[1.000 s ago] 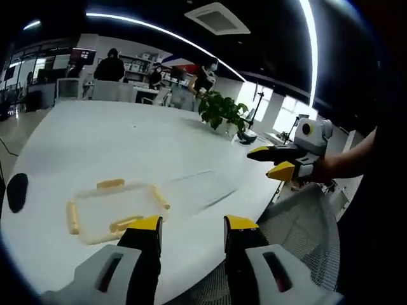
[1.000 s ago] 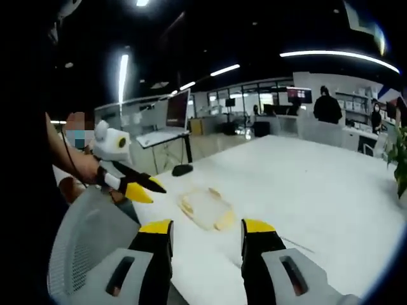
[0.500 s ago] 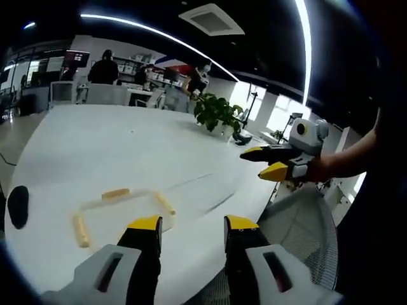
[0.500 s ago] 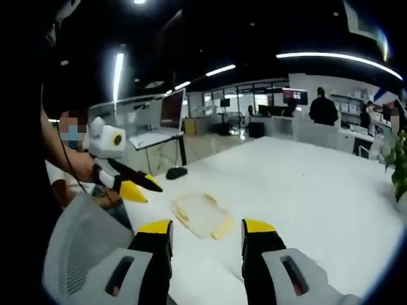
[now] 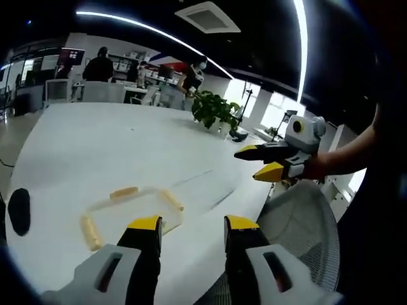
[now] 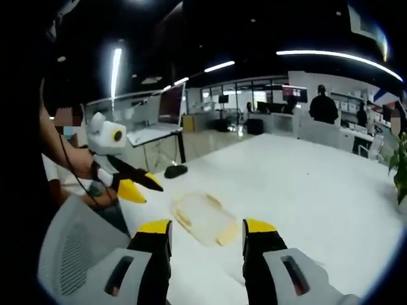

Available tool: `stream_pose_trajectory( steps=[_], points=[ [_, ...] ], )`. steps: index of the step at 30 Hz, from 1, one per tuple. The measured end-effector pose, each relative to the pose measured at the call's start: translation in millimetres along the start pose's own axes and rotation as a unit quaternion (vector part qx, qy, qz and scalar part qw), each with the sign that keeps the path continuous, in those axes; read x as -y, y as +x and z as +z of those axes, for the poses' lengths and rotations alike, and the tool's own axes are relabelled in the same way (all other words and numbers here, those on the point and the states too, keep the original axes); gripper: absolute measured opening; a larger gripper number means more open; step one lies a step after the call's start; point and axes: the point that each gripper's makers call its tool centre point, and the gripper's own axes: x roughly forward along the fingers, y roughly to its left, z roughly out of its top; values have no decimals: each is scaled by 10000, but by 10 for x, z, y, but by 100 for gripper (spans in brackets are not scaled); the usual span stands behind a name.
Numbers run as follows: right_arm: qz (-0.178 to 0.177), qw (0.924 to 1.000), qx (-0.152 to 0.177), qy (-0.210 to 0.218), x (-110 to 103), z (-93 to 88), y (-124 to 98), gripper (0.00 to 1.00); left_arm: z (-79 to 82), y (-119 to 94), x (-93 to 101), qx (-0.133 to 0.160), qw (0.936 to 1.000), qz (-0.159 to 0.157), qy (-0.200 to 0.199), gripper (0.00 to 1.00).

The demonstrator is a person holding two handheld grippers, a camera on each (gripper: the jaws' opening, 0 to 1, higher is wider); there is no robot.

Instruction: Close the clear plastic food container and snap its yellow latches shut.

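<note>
Where the large white table carries the work, the clear rectangular plastic food container with yellow latches lies flat on it, near the table's edge. In the left gripper view it sits at about 10 o'clock from the left gripper, its near corner partly hidden behind that gripper's left jaw; whether they touch cannot be told. The left gripper's two yellow-tipped jaws stand apart with nothing between them.

In the right gripper view the container appears at 12 o'clock just beyond the right gripper, whose jaws are likewise spread and empty. The lid lies level on the container; the latches' state is too blurred to tell.

The right gripper shows at 3 o'clock in the left gripper view, held above the table's edge. A grey mesh office chair back stands at 5 o'clock. A green potted plant rests on the far side of the table. A black oval object lies at 9 o'clock.
</note>
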Motion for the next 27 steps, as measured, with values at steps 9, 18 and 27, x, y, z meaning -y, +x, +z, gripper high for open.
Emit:
stream_pose_trajectory(
  steps=[9,18,27],
  points=[
    [-133,9999,-27,-47,-27,65,88,45,-62,-77,-116,-128,9996,-85,242,47],
    [-111,9998,-96,-113,-127,112,206,45,-130,-146,-223,-169,9997,-126,149,49],
    [-41,9997,-193,-130,-200,67,326,45,-130,-169,-374,-220,9995,-113,211,49]
  ],
)
